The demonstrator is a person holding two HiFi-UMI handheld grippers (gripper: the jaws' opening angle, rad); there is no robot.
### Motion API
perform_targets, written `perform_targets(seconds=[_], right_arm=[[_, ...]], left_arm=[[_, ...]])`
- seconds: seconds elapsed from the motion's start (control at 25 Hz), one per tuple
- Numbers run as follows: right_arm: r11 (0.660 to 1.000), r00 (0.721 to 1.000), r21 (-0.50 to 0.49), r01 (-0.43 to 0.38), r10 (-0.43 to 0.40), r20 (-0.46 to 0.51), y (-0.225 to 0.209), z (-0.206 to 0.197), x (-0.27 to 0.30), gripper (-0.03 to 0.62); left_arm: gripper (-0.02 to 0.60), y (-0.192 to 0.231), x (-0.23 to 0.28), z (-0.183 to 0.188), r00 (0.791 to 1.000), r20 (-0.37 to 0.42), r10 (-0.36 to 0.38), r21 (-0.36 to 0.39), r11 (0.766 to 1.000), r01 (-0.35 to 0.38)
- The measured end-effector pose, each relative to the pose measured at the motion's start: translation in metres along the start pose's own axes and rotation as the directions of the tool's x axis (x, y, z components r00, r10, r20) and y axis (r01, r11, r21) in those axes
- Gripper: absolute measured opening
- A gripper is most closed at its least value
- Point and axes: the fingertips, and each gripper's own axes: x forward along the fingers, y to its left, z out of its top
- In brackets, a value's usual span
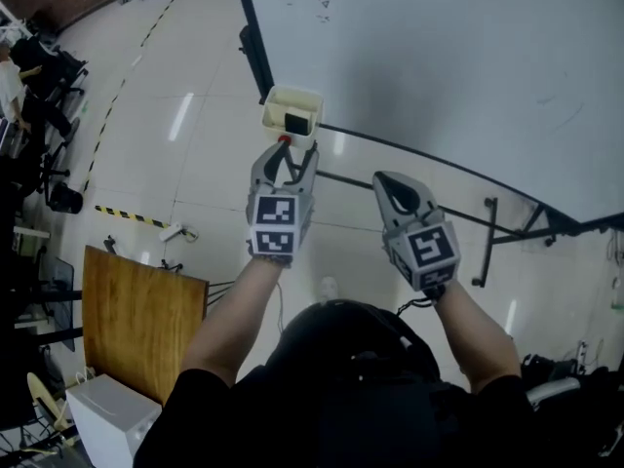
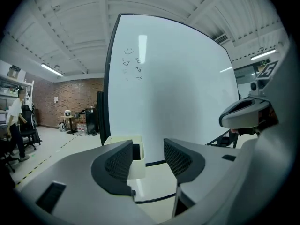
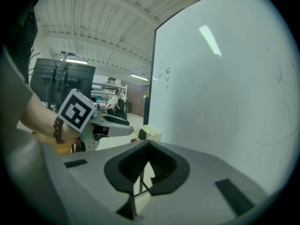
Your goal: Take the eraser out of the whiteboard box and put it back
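My left hand-held gripper (image 1: 290, 156) is open wide with nothing in it. Its tips sit just below the whiteboard box (image 1: 292, 111), which is at 12 o'clock from it. The eraser (image 1: 296, 123) is the dark block inside the box, so it is not out yet. My right hand-held gripper (image 1: 394, 185) is at 3 o'clock from the left one. It is closed tight on nothing and is well away from the box. Here is what I think could go wrong. The box is small and sits at the corner of the whiteboard (image 1: 458, 57). If I push in too fast, I could hit the box wall and knock the box loose or tip it. In the left gripper view the box lines up more behind the left finger (image 2: 115, 165) than in the gap. So I could close on the box wall and not on the eraser. If I only pinch a corner of the eraser, it could slip out and drop to the floor (image 1: 185, 115). I think I need to line up first, then go in slowly.
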Motion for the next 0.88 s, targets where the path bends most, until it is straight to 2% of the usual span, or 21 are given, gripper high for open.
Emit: perform_targets(seconds=[0.08,0.28,0.4,0.88], right_arm=[[1.000,1.000,0.002,0.014,-0.014,-0.003,-0.007,0.000,0.007,0.018],[0.999,0.999,0.015,0.051,-0.051,-0.015,-0.024,-0.001,0.016,0.018],[0.997,0.997,0.019,0.072,-0.072,-0.021,-0.033,-0.003,0.019,0.018],[0.995,0.995,0.038,0.096,-0.095,-0.031,-0.043,-0.008,0.027,0.018]], left_arm=[[0.206,0.012,0.017,0.000,1.000,-0.018,0.020,0.008,1.000,-0.019],[0.258,0.032,0.051,-0.008,0.995,-0.080,0.065,0.031,0.998,-0.063],[0.258,0.041,0.066,-0.015,0.989,-0.119,0.083,0.045,0.996,-0.079],[0.258,0.044,0.093,-0.028,0.980,-0.184,0.069,0.066,0.996,-0.058]])
